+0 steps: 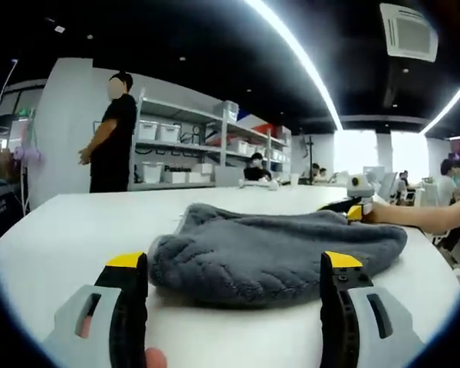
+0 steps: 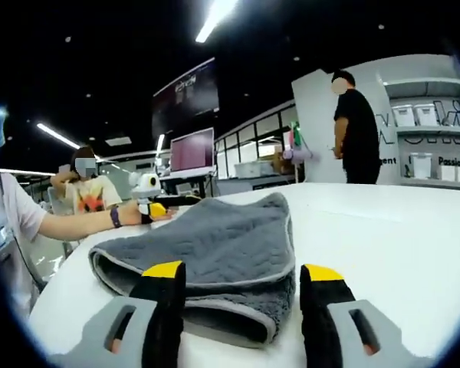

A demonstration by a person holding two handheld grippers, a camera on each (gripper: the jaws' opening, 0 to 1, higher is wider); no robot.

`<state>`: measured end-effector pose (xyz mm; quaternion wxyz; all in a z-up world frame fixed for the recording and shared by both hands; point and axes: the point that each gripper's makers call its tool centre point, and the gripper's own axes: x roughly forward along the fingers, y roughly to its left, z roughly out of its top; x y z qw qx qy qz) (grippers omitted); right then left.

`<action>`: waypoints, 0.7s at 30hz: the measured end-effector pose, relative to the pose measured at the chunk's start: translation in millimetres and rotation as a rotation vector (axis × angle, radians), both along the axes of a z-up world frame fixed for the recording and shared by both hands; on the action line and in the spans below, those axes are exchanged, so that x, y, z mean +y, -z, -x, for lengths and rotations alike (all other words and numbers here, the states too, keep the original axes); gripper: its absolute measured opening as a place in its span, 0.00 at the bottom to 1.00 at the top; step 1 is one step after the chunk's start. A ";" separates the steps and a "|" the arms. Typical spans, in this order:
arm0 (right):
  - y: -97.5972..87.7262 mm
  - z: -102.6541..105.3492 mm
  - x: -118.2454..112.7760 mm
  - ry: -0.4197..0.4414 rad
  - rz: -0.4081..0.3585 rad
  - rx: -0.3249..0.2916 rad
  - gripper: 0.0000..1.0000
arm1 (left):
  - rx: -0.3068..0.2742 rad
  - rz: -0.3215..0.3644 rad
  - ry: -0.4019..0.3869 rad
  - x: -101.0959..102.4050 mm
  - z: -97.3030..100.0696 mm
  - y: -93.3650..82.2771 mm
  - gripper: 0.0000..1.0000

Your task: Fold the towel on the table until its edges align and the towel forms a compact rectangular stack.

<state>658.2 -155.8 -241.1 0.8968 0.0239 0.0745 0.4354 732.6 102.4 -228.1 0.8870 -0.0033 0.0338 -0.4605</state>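
While the folded grey towel (image 1: 276, 253) lies mid-frame on the white desk (image 1: 61, 238), the left gripper (image 1: 234, 272) stands apart at the lower edge. Right gripper (image 2: 241, 280) is likewise spread, just before the towel.

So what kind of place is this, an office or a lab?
Probably a lab or workshop: metal shelving with white storage bins, a large wall screen, and a wide white table holding a folded grey fleece towel.

1. Long ceiling light strips (image 1: 295, 54) glare white overhead, against a dark ceiling.
2. Below them the white table (image 1: 69, 230) is bright and evenly lit; the grey towel (image 1: 276, 253) casts a soft, thin shadow.
3. Fisheye curves the table edges; distant shelves (image 1: 184, 146) look slightly soft.
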 end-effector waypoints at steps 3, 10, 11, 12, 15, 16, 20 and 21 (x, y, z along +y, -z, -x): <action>0.8 1.0 1.1 -0.003 0.000 0.009 0.60 | -0.002 -0.003 0.008 -1.7 1.8 -0.1 0.91; -6.2 8.2 3.5 -0.005 -0.074 0.041 0.60 | 0.004 0.000 0.015 -3.7 2.3 -0.2 0.91; -5.2 9.6 4.1 0.002 -0.073 0.046 0.59 | 0.006 0.000 0.015 -3.5 0.9 -0.3 0.91; -4.6 7.6 2.7 0.008 -0.071 0.051 0.58 | 0.006 -0.001 0.014 -3.3 -0.4 -0.4 0.91; -1.4 4.7 0.8 0.024 -0.056 0.060 0.51 | 0.008 -0.006 0.011 -2.9 -0.4 0.2 0.91; 1.2 3.6 0.2 0.032 -0.040 0.066 0.49 | 0.009 -0.007 0.009 -2.6 -0.2 0.7 0.90; 8.3 -0.6 -0.9 0.052 -0.001 0.075 0.43 | 0.008 -0.017 0.003 -2.1 1.0 2.2 0.89; 8.8 0.0 -0.6 0.051 -0.002 0.082 0.39 | 0.009 -0.014 0.003 -2.2 1.3 2.0 0.89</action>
